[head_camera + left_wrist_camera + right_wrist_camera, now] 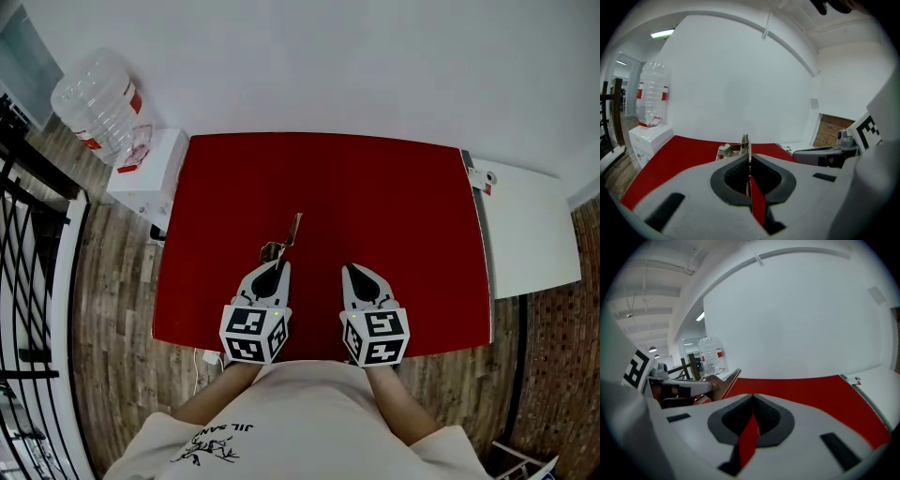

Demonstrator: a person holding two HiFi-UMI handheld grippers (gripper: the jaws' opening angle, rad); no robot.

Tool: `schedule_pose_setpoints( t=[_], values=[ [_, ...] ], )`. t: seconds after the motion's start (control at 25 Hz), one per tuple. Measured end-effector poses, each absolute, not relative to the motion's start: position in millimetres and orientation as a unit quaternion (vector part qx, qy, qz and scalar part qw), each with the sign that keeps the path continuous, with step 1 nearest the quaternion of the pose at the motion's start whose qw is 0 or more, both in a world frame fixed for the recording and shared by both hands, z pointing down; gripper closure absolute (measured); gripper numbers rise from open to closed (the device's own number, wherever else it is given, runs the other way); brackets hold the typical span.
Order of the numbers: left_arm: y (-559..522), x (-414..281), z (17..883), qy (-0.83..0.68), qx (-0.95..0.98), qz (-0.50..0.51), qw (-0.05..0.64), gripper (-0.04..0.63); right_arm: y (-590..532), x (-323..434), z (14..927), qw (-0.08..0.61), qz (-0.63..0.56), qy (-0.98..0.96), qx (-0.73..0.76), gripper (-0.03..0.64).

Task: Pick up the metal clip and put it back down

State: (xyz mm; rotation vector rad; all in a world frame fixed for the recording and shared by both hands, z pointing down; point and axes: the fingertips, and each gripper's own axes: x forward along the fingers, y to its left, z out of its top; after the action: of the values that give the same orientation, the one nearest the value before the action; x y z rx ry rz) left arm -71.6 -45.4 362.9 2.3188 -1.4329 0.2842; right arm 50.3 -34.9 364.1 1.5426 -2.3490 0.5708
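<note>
The metal clip [285, 238] is a brass-coloured spring clip over the red table [375, 197], a little left of centre. My left gripper [275, 261] is shut on the clip's near end, and the clip's long arm points away from me, tilted up. In the left gripper view the clip [735, 149] juts out just past the closed jaw tips [749, 157]. My right gripper [351, 269] hovers beside it to the right, shut with nothing in it. From the right gripper view [752, 397], the clip [726, 380] shows at the left, at the tip of the left gripper [679, 387].
A water dispenser [150, 173] with a clear bottle [98, 108] stands at the table's far left corner. A white table [525, 225] adjoins the right edge. Black railing [28, 281] runs along the left over the wood floor. A white wall lies beyond.
</note>
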Motion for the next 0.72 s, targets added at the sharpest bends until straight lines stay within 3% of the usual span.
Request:
schedule_pose_setpoints(
  t=[0.72],
  values=[
    [-40.0, -69.2, 369.8, -0.505, 0.83, 0.107, 0.21, 0.589, -31.1, 53.7, 363.5, 0.137, 0.197, -0.809, 0.537, 0.611]
  ],
)
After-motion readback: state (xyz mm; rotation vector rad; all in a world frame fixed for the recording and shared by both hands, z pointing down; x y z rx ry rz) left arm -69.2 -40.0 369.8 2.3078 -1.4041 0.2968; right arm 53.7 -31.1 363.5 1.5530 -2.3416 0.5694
